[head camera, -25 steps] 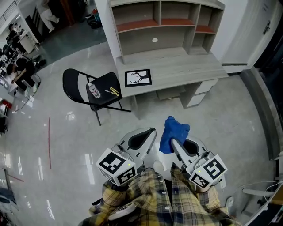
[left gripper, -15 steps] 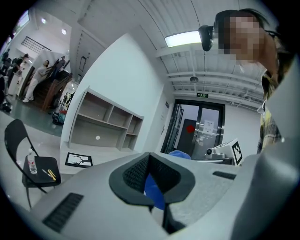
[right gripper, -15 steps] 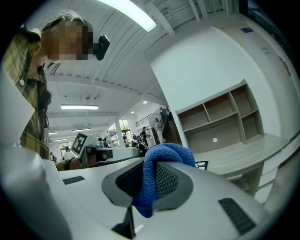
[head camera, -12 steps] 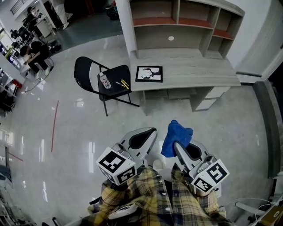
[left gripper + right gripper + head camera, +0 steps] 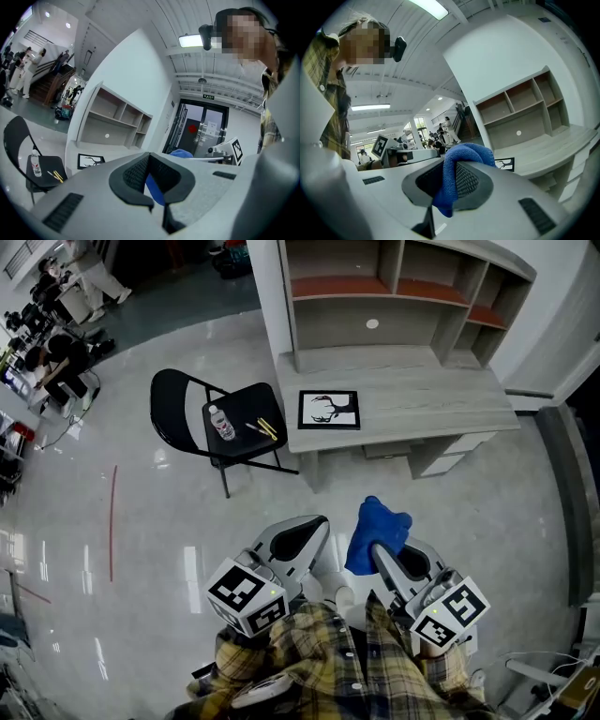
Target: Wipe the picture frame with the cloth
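Observation:
The picture frame (image 5: 329, 410), black-edged with a dark antler drawing on white, lies flat on the left end of the grey desk (image 5: 422, 399); it also shows small in the left gripper view (image 5: 91, 161) and the right gripper view (image 5: 505, 163). My right gripper (image 5: 377, 547) is shut on the blue cloth (image 5: 376, 531), which bunches over its jaws (image 5: 459, 173). My left gripper (image 5: 317, 523) is shut with nothing between its jaws (image 5: 149, 174). Both are held low near my body, well short of the desk.
A black folding chair (image 5: 211, 426) stands left of the desk, with a small bottle (image 5: 221, 423) and yellow pencils (image 5: 267, 427) on its seat. A shelf unit (image 5: 394, 296) rises behind the desk. People sit at far left (image 5: 52, 362). Glossy floor lies between me and the desk.
The desk, frame and chair have shifted rightward and a little closer in the head view as I moved toward them. Both grippers stay shut, the cloth still in the right one.

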`<action>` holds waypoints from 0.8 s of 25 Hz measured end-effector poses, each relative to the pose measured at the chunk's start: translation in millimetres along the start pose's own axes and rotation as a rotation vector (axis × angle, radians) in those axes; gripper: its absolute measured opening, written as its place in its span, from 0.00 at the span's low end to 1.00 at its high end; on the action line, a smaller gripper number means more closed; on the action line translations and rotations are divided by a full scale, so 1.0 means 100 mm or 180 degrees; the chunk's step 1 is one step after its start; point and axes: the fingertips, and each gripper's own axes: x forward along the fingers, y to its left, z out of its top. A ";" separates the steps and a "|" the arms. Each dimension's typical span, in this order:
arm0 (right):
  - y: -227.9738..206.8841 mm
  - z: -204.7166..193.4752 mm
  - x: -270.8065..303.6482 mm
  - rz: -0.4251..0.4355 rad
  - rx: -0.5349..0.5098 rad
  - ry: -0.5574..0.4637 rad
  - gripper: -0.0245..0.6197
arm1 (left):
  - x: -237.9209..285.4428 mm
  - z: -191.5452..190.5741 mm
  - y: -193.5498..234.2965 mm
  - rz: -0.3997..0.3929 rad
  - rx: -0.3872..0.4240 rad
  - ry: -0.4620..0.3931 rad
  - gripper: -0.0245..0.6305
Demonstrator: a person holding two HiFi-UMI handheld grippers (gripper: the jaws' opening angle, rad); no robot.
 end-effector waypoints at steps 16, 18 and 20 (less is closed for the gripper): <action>-0.31 0.09 1.21 -0.0543 0.0313 0.0019 0.12 | 0.04 0.22 1.35 -0.0281 -0.0206 0.0255 0.05; -0.46 0.10 1.25 -0.0608 0.0349 0.0015 0.12 | 0.16 0.22 1.45 -0.0298 -0.0216 0.0290 0.05; -0.61 0.12 1.28 -0.0642 0.0371 0.0021 0.12 | 0.30 0.25 1.53 -0.0298 -0.0214 0.0295 0.05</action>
